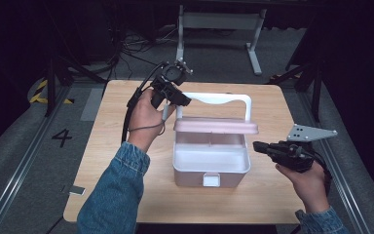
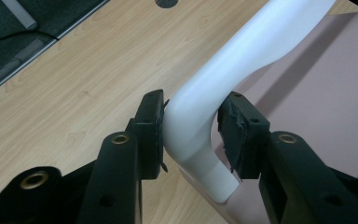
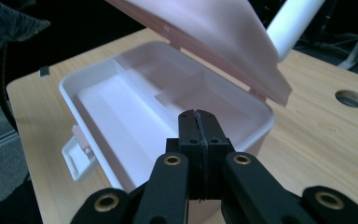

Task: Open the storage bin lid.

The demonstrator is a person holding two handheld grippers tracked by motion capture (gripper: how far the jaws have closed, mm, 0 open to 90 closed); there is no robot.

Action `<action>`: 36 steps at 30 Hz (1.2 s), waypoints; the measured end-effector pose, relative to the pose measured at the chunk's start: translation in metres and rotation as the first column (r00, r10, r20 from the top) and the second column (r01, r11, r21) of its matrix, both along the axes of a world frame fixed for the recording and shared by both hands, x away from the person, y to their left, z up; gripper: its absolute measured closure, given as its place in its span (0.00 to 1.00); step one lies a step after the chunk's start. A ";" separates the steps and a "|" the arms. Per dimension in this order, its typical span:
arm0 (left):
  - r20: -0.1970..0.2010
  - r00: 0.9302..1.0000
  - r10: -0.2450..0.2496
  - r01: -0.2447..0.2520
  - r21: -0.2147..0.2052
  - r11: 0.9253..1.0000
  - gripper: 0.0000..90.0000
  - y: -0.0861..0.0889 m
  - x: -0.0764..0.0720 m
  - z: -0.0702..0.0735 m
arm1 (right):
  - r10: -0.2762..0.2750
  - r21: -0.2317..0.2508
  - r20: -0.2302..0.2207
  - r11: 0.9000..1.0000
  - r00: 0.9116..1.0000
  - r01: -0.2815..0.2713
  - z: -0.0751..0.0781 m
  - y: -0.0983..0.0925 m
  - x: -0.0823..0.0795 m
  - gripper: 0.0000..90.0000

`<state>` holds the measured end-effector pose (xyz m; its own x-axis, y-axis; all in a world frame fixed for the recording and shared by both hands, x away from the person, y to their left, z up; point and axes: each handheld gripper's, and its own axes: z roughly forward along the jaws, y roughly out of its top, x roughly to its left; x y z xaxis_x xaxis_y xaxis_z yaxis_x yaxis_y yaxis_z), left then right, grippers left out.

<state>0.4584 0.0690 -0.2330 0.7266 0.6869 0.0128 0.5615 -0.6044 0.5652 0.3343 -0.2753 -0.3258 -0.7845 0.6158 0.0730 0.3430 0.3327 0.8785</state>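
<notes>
1. Gripping the white handle [image 2: 200, 112] of the pink box [image 1: 210, 168], the left gripper [image 1: 179, 99] sits above centre in the high view, at the handle's left corner.
2. Seen along the left gripper's own jaws, the handle's curved corner lies between the two black pads [image 2: 151, 135]; the left pad presses on it, while the right one looks to touch it only at its top edge.
3. The box stands in the middle of the wooden table [image 1: 107, 161], slightly low of centre in the high view, with its white latch [image 1: 211, 180] facing the bottom of the frame.
4. Its lid [image 1: 215, 126] is raised and tilted up behind the opening, with the handle standing upright above it.
5. Inside, the right gripper view shows a white tray [image 3: 121, 107] split by low dividers into compartments, in the left half of the frame.
6. The right gripper [image 1: 257, 146] hangs at the right of the high view, just beside the box's right wall and not touching it.
7. Its jaws are pressed together with nothing between them, as the right gripper view shows at lower centre.
</notes>
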 end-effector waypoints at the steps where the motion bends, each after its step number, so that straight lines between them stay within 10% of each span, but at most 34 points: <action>1: 0.000 1.000 0.002 -0.002 -0.001 1.000 0.69 0.000 0.000 0.000 | 0.002 0.010 0.006 1.000 1.000 -0.002 0.000 0.001 0.000 1.00; 12: 0.005 1.000 0.000 0.000 -0.002 1.000 0.69 0.002 -0.008 -0.002 | -0.026 0.094 0.047 0.995 0.999 0.022 0.003 0.005 0.006 1.00; 19: 0.039 0.999 0.028 -0.028 0.005 1.000 0.43 0.009 -0.019 -0.001 | -0.019 0.097 0.060 0.995 0.998 0.013 0.004 0.008 0.008 1.00; 26: 0.058 0.997 0.052 -0.053 0.017 0.998 0.41 0.030 -0.035 0.005 | -0.019 0.101 0.058 0.995 0.998 0.013 0.003 0.009 0.009 1.00; 36: -0.009 1.000 0.029 -0.028 0.081 0.996 0.43 0.052 -0.060 -0.004 | -0.022 0.140 0.004 0.990 1.000 0.021 0.005 0.007 0.012 1.00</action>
<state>0.3980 0.1210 -0.2367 0.7070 0.7045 0.0613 0.5848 -0.6312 0.5094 0.3460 -0.2680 -0.3212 -0.7720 0.6164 0.1553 0.3438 0.1995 0.9176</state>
